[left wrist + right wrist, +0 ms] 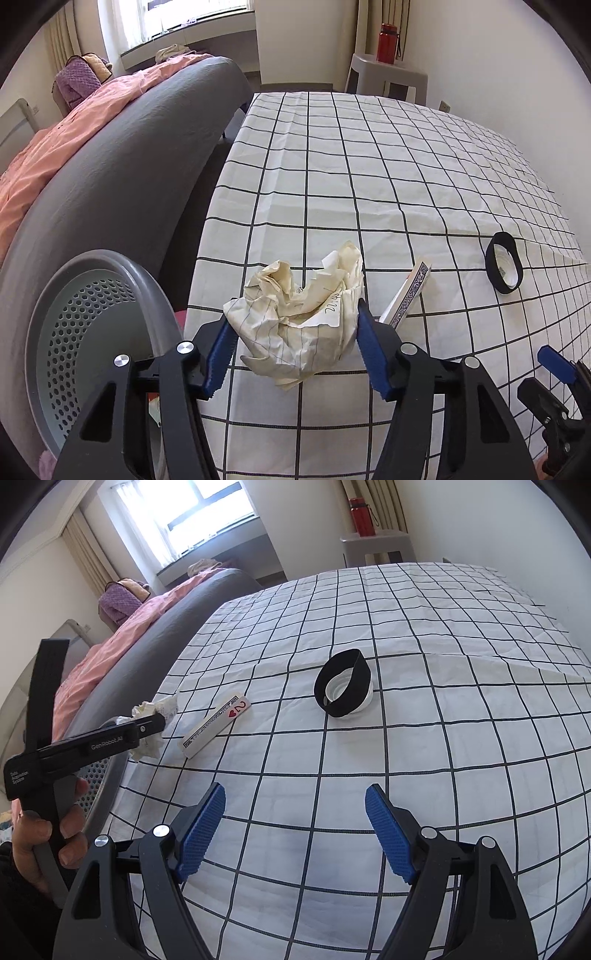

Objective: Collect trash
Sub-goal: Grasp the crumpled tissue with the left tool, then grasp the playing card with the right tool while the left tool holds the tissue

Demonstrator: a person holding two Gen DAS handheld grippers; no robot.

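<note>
A crumpled ball of lined paper [295, 314] lies at the near left edge of the checked tablecloth [369, 166]. My left gripper [293, 321] is shut on the paper, a blue pad pressing each side. In the right wrist view the same paper [155, 712] shows behind the left gripper's black fingers [147, 727], held by a hand [48, 830]. My right gripper [295, 790] stands open over bare cloth, nothing between its pads. A playing card [218, 725], a two of hearts, lies beside the paper. Farther right is a black band around a white lid [343, 694].
A grey perforated bin [85, 332] stands just left of the table edge, below my left gripper. Beyond it is a grey sofa [129, 184] with a pink blanket [55, 147]. A red bottle [388, 42] stands on a white stool at the back wall.
</note>
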